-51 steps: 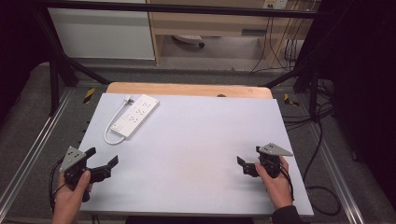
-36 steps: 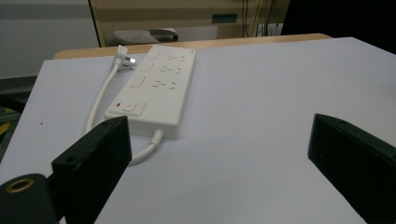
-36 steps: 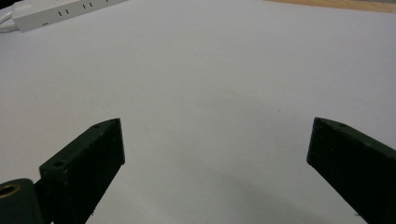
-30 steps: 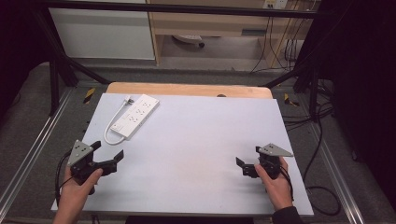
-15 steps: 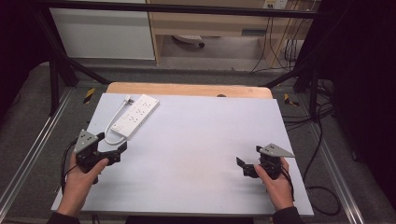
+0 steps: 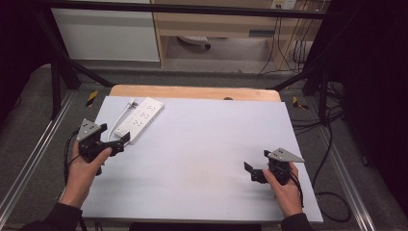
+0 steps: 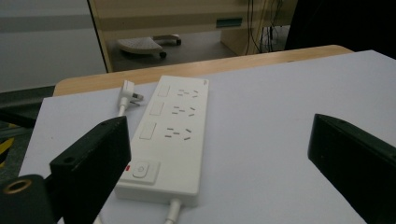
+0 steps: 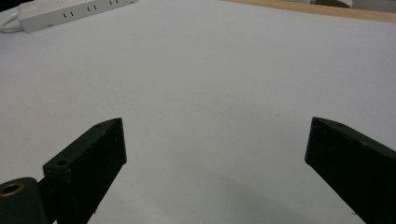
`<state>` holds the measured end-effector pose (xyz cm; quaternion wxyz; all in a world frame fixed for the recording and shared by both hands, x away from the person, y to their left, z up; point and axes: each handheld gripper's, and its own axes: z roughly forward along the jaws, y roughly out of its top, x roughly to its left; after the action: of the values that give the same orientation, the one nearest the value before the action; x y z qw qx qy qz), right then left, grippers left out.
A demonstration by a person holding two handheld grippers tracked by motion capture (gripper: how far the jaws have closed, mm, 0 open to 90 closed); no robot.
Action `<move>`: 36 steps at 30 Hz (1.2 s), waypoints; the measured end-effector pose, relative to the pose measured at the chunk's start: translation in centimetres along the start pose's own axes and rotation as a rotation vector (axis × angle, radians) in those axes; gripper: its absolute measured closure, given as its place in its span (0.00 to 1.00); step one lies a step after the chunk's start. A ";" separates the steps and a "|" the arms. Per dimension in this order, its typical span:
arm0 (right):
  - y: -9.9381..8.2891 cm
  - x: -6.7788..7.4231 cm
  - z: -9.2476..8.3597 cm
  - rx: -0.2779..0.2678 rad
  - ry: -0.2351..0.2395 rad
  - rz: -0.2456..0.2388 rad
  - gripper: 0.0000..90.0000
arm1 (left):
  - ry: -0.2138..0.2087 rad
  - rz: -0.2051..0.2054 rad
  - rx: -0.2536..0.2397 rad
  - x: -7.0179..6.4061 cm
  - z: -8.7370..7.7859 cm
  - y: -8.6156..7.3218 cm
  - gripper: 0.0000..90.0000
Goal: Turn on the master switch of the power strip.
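Both jaws spread wide, we bring the left gripper (image 6: 115, 143) square over the power strip (image 7: 170, 135) — switch end first — while the right gripper (image 6: 256, 172) idles open.

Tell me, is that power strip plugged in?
Unplugged: the power strip has its plug lying loose on the table.

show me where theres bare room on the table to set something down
The widest free patch is the sheet's middle, from the power strip across to the right claw, and the whole far right corner behind that claw. The near edge between the two hands is bare too. The far left corner is crowded: the strip, its plug, looped cord and the open left claw.
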<state>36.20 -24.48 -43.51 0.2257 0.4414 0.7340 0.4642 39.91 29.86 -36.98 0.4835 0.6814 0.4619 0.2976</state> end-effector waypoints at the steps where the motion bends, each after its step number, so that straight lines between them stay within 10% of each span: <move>1: 0.0 0.0 0.0 0.000 0.000 0.000 0.06 | 0.000 0.000 0.000 0.0 0.0 0.0 0.07; 36: 0.0 -0.4 -0.2 -0.009 -0.005 0.001 0.09 | 0.041 0.015 0.028 1.1 4.7 2.1 0.09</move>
<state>36.25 -24.91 -43.41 0.2292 0.4418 0.7311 0.4666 45.08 28.88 -36.75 0.4620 0.6852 0.4708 0.3087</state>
